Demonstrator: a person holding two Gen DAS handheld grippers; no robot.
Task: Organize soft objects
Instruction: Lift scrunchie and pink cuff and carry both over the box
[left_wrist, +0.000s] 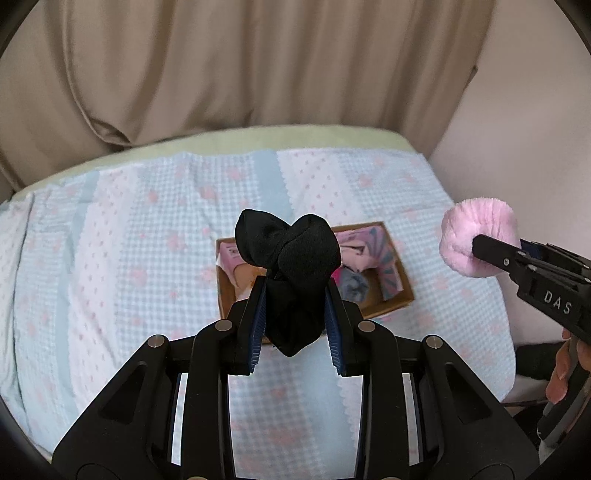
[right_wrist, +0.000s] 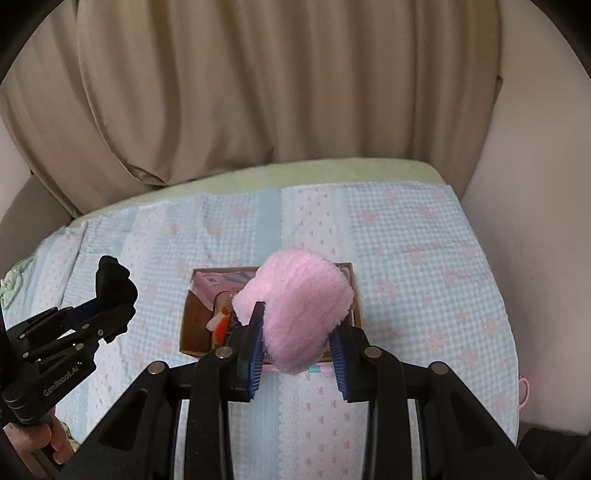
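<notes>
My left gripper (left_wrist: 295, 291) is shut on a black rolled sock bundle (left_wrist: 291, 254) and holds it above the near edge of an open cardboard box (left_wrist: 400, 275). The box lies on the bed and holds pink, grey and patterned soft items (left_wrist: 364, 251). My right gripper (right_wrist: 300, 326) is shut on a fluffy pink sock roll (right_wrist: 295, 302), held above the same box (right_wrist: 190, 325). In the left wrist view the right gripper (left_wrist: 480, 245) and pink roll (left_wrist: 476, 225) are to the right of the box. In the right wrist view the left gripper (right_wrist: 110, 306) and black bundle (right_wrist: 112, 280) are at left.
A bed with a blue-and-pink patterned blanket (left_wrist: 129, 258) fills the lower scene. Beige curtains (left_wrist: 221, 66) hang behind it. A pale wall (left_wrist: 517, 129) stands at the right. A pink loop (right_wrist: 523, 393) lies at the bed's right edge.
</notes>
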